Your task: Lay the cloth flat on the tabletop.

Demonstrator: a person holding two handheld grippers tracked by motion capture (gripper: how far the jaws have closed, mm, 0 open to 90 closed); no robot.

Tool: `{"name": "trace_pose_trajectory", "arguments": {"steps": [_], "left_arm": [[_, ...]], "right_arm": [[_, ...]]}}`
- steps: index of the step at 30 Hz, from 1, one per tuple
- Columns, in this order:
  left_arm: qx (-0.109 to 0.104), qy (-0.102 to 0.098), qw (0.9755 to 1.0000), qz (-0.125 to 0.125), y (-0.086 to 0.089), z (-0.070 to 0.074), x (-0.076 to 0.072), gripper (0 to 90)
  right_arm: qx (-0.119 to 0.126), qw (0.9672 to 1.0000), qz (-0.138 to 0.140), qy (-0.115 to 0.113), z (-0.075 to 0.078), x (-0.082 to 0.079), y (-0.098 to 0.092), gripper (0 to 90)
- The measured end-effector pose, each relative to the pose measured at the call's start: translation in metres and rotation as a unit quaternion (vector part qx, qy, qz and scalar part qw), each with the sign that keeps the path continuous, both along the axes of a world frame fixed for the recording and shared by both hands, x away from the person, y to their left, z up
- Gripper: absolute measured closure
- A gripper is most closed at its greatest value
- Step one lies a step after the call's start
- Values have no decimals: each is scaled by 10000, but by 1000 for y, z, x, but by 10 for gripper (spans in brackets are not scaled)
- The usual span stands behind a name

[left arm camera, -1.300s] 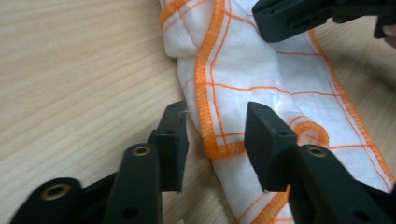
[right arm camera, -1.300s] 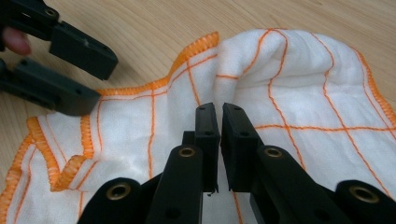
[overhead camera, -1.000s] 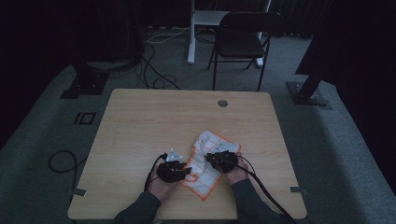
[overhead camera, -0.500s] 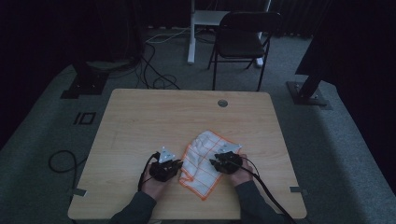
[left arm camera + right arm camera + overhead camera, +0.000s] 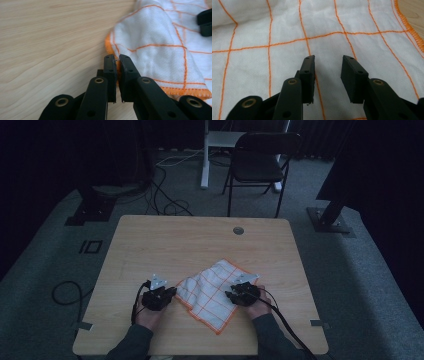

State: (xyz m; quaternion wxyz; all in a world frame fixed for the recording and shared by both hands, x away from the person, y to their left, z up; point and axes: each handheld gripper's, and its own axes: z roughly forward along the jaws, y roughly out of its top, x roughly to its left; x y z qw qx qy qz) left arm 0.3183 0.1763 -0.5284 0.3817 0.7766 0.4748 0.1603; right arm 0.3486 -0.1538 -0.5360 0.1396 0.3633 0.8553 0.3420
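A white cloth (image 5: 212, 292) with orange grid lines and an orange hem is lying on the wooden surface (image 5: 190, 240), in the near half, a little right of the middle. It is partly rumpled, and one corner is pointing toward the person's edge.

The left gripper (image 5: 172, 292) is sitting at the left edge of the cloth. Its jaws have just been closing, and in the left gripper view the fingers (image 5: 110, 68) are pinching the orange hem between them, nearly together. The right gripper (image 5: 230, 294) is resting over the right part of the cloth. Its jaws have just been opening, and in the right gripper view the fingers (image 5: 308, 68) are standing apart above the flat weave, with nothing pressed between them.

A round grommet (image 5: 238, 230) is sitting near the far edge of the surface, well apart from the cloth. Behind the surface a dark folding chair (image 5: 260, 165) is standing on the grey carpet, beside a white post (image 5: 205, 155). Black cables (image 5: 165, 195) are lying on the floor at the far left, and two dark stand bases (image 5: 95, 210) are flanking the surface. Nothing is lying between the two grippers except the cloth itself.
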Motion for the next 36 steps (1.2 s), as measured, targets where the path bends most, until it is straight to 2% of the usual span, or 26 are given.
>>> {"name": "trace_pose_trajectory", "arguments": {"steps": [15, 21, 30, 32, 36], "left_arm": [[221, 253, 9988, 360, 25, -9, -4, 864], [213, 335, 9978, 531, 35, -8, -12, 869], [102, 517, 9966, 639, 42, -7, -18, 868], [64, 479, 9971, 583, 41, -6, -18, 861], [-36, 301, 9979, 571, 40, 0, -15, 790]], "right_arm": [[11, 10000, 34, 30, 0, -1, -5, 635], [17, 10000, 41, 42, 0, -1, -6, 635], [8, 10000, 39, 73, 1, 0, -10, 642], [20, 10000, 28, 86, 1, -1, -11, 641], [16, 10000, 28, 80, 1, -1, -11, 638]]}}
